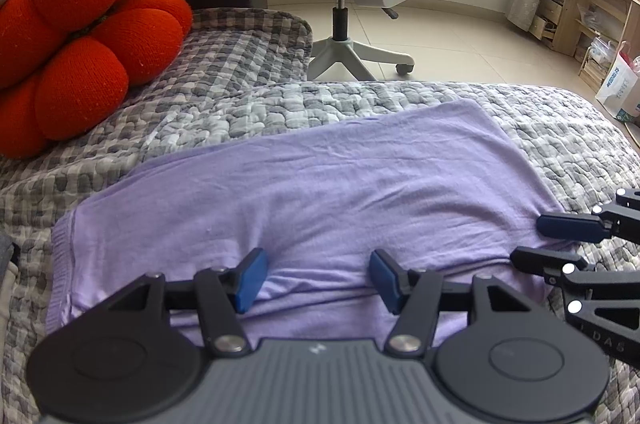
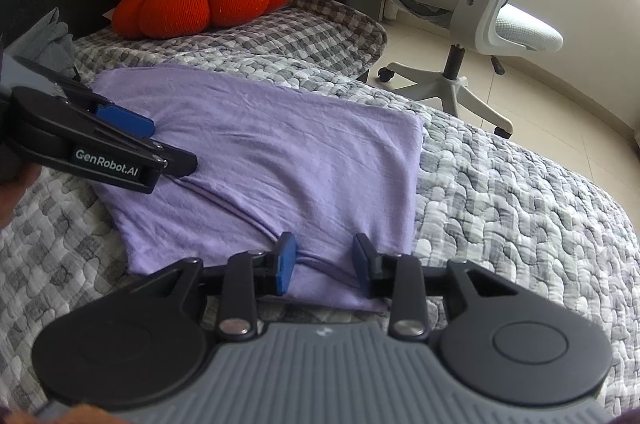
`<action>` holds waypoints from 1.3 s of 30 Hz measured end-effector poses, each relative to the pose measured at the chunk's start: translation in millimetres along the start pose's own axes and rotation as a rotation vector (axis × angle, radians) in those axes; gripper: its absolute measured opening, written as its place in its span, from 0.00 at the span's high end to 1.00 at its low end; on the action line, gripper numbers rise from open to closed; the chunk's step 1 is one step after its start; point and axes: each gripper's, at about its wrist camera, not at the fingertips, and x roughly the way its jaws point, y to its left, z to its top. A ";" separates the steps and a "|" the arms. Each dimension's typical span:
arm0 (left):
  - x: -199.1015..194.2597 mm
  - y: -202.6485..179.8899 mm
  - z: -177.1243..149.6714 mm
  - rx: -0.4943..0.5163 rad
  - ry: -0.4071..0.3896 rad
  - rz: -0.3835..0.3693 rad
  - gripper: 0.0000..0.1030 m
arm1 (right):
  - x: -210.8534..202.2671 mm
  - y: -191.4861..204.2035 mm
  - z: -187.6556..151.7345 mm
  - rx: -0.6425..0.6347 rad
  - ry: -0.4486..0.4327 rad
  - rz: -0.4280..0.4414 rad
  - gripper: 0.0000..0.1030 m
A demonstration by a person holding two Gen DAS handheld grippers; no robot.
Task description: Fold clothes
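the garment (image 1: 312,183) is plain lilac. the quilt (image 2: 520,191) has a grey and white check. the cushion (image 1: 88,35) is orange-red. the chair (image 2: 500,23) is white, and the gripper pads (image 1: 250,280) blue.

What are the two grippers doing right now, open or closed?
Left gripper: open, jaws over the purple garment, holding nothing.
Right gripper: open, jaws over the same garment's edge.

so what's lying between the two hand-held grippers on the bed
Only the purple garment: the bare stretch between the left hand-held gripper and the right hand-held gripper carries just a seam line, seen in the right wrist view.
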 end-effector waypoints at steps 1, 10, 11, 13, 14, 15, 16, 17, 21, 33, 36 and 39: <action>-0.1 -0.3 -0.2 0.002 -0.001 0.001 0.42 | -0.2 0.0 -0.1 -0.002 0.000 -0.001 0.65; -2.0 0.6 -4.1 -0.013 -0.008 0.016 0.42 | 0.1 -1.4 -0.1 -0.008 0.003 -0.005 0.62; -2.2 -0.1 -5.2 -0.013 -0.010 0.023 0.41 | 0.1 -2.0 -0.4 -0.006 0.002 -0.002 0.61; -2.9 -2.2 -7.2 -0.010 -0.016 0.038 0.40 | 0.1 -2.6 -1.3 -0.005 -0.001 0.002 0.61; -3.5 -3.0 -8.1 -0.008 -0.018 0.045 0.40 | 0.0 -2.7 -1.5 -0.003 -0.002 0.004 0.61; -4.1 -3.3 -8.9 -0.008 -0.019 0.049 0.40 | -0.1 -2.7 -1.7 -0.002 -0.002 0.006 0.61; -4.6 -3.1 -9.6 -0.012 -0.021 0.052 0.40 | -0.2 -2.8 -2.0 -0.003 -0.003 0.009 0.61; -4.9 -2.7 -10.4 -0.016 -0.022 0.054 0.40 | -0.3 -3.1 -2.2 -0.002 -0.004 0.012 0.61; -7.0 -6.4 -14.9 -0.007 -0.037 0.083 0.39 | -1.0 -5.3 -2.0 0.003 -0.001 0.022 0.60; -32.0 5.3 -7.5 -0.107 -0.136 0.073 0.38 | -24.6 -44.4 5.1 0.216 -0.103 0.009 0.54; -26.7 6.1 -6.5 -0.114 -0.125 0.083 0.38 | -22.1 -71.4 -0.1 0.350 -0.087 0.009 0.53; -21.6 5.2 -6.4 -0.112 -0.113 0.092 0.38 | -15.6 -91.7 -8.0 0.477 -0.057 0.039 0.53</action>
